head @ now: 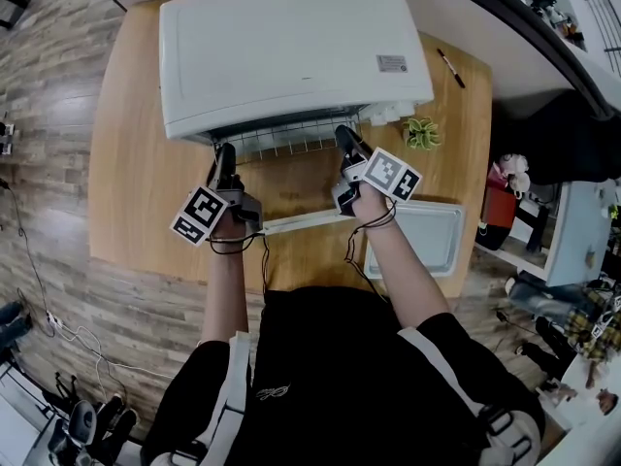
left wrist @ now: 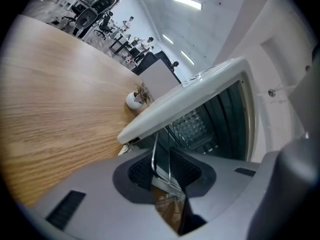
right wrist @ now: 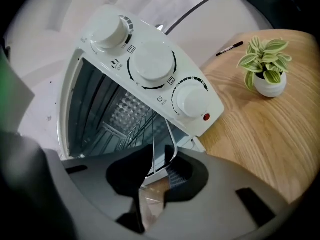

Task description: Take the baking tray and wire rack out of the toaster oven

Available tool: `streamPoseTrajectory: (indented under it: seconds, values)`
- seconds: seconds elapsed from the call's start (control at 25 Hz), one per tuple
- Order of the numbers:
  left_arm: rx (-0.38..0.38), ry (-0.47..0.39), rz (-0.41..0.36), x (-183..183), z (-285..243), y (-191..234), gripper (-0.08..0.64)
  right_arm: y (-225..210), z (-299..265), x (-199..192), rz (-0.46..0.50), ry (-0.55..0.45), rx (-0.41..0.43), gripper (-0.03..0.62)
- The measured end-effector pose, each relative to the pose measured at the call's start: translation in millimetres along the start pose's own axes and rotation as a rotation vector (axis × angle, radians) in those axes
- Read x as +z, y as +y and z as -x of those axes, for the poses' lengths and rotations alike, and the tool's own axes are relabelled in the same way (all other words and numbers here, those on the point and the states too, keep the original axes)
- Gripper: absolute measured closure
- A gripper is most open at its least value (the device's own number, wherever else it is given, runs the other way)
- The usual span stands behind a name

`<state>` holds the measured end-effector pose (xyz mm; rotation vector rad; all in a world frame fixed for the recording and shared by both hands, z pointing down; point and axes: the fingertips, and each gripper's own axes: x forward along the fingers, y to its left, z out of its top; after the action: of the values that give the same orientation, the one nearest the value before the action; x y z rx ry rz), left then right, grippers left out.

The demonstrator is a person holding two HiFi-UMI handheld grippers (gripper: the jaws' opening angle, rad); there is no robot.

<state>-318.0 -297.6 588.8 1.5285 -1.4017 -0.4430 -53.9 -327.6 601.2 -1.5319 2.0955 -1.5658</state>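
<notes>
A white toaster oven [head: 291, 47] stands at the back of the wooden table [head: 126, 163] with its glass door [head: 291, 190] folded down toward me. The wire rack [head: 291, 144] sticks partly out of the opening. My left gripper [head: 225, 155] holds the rack's front edge at its left end, and in the left gripper view [left wrist: 161, 166] two wires [left wrist: 154, 154] run between the pads. My right gripper [head: 347, 140] grips the right end, where the rack's rounded corner [right wrist: 172, 144] sits between the pads of the gripper [right wrist: 159, 166]. The baking tray [head: 427, 239] lies on the table at my right.
A small potted plant [head: 422, 134] stands just right of the oven, close to my right gripper. A black pen [head: 451, 68] lies further back. The oven's three knobs [right wrist: 150, 64] face my right gripper. The table's right edge runs just past the tray.
</notes>
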Motion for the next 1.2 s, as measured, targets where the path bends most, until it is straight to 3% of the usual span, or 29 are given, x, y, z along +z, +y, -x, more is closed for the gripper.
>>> streamPoseTrajectory:
  seconds: [0.16, 0.28, 0.36, 0.6, 0.76, 0.96, 1.2]
  values:
    - [-0.002, 0.009, 0.004, -7, 11, 1, 0.468, -4, 9, -4, 0.054, 0.018, -0.004, 0.487]
    - [-0.005, 0.029, -0.008, -10, 11, 1, 0.468, -9, 13, 3, 0.134, 0.026, -0.032, 0.411]
    - [-0.005, 0.053, -0.037, -10, 11, 1, 0.468, -11, 14, 8, 0.174, 0.035, -0.038, 0.407]
    - [0.018, 0.211, -0.215, -12, 4, 2, 0.459, -7, 3, 10, 0.417, 0.151, -0.056, 0.412]
    - [0.081, 0.305, -0.427, -12, -1, 7, 0.416, -11, -1, 5, 0.579, 0.237, -0.133, 0.431]
    - [0.154, 0.303, -0.57, -16, 0, 7, 0.413, -12, 1, 4, 0.595, 0.248, -0.156, 0.435]
    - [0.17, 0.304, -0.607, -25, 12, 7, 0.408, -12, 12, -2, 0.588, 0.244, -0.153, 0.436]
